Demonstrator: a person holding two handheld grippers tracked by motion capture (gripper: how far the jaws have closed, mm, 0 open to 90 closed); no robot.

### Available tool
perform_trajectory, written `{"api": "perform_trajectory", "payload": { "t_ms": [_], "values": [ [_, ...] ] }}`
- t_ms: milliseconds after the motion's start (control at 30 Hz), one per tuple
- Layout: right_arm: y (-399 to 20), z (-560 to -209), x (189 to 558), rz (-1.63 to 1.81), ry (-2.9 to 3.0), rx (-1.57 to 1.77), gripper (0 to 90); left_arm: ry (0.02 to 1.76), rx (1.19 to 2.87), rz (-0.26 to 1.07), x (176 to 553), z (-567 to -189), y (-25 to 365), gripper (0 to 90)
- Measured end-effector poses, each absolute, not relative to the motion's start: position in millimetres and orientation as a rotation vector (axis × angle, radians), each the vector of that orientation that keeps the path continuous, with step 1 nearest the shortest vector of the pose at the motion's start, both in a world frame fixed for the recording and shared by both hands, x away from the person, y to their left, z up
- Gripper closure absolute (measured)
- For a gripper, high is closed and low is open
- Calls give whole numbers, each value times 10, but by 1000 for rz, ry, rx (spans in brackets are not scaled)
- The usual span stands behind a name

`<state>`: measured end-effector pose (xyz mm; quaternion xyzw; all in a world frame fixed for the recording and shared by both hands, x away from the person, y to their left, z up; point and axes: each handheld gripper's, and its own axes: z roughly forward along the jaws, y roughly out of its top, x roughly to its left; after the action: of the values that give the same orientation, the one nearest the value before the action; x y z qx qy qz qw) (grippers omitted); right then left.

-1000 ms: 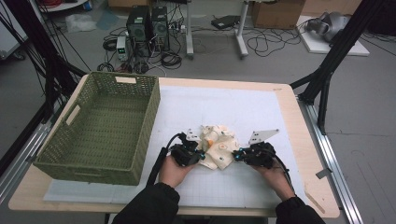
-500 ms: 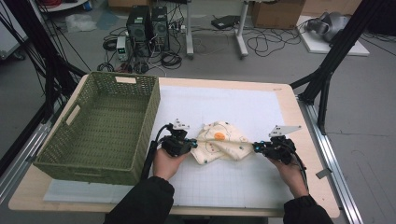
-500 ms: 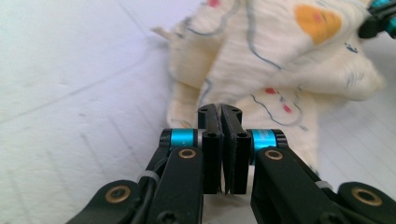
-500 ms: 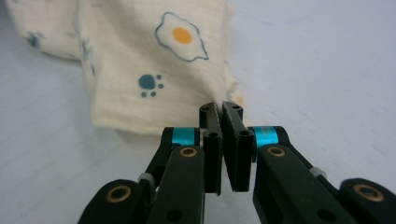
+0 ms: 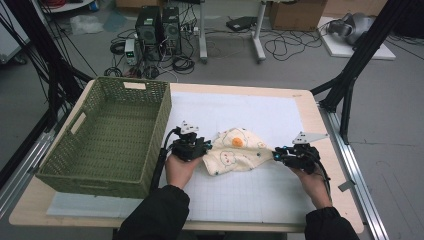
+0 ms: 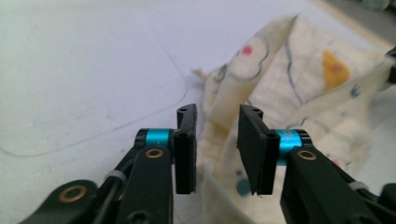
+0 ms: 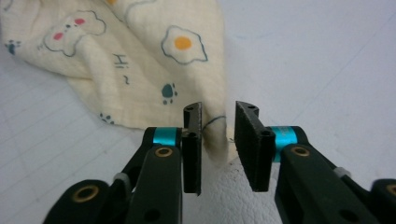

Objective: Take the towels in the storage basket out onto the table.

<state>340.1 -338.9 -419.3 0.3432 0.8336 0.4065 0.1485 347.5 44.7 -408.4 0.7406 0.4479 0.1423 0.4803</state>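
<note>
Both grippers are black, the left gripper (image 5: 207, 146) and the right gripper (image 5: 276, 154) each topped by a grey three-cornered plate and trailing a black cable. Seen close, each jaw is a flat black pad on a black link, with a bright blue collar and brass-coloured rivets at the pivots. The person wears dark sleeves.

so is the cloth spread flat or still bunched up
Bunched: the cloth lies rumpled with raised folds between the left gripper and right gripper, whose jaws have just been opening around its ends.
</note>
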Motion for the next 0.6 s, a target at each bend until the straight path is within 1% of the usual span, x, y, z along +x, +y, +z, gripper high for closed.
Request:
{"api": "perform_trajectory", "payload": {
  "t_ms": [67, 267, 400, 533, 600],
  "values": [
    [-3374, -4090, 3309, 1149, 2360, 946, 671, 1062, 1805, 345, 3423, -4022, 464, 629],
    [-3319, -4010, 3208, 1181, 2356, 875, 672, 976, 1846, 292, 3236, -3966, 420, 623],
    [-3164, -4059, 3189, 1184, 2420, 816, 674, 916, 1890, 247, 3155, -4025, 324, 626],
    [-3009, -4148, 3209, 1162, 2478, 783, 642, 885, 1976, 188, 3145, -4148, 231, 622],
    [-2901, -4187, 3205, 1145, 2515, 754, 634, 885, 2031, 158, 3155, -4224, 192, 591]
  ]
}}
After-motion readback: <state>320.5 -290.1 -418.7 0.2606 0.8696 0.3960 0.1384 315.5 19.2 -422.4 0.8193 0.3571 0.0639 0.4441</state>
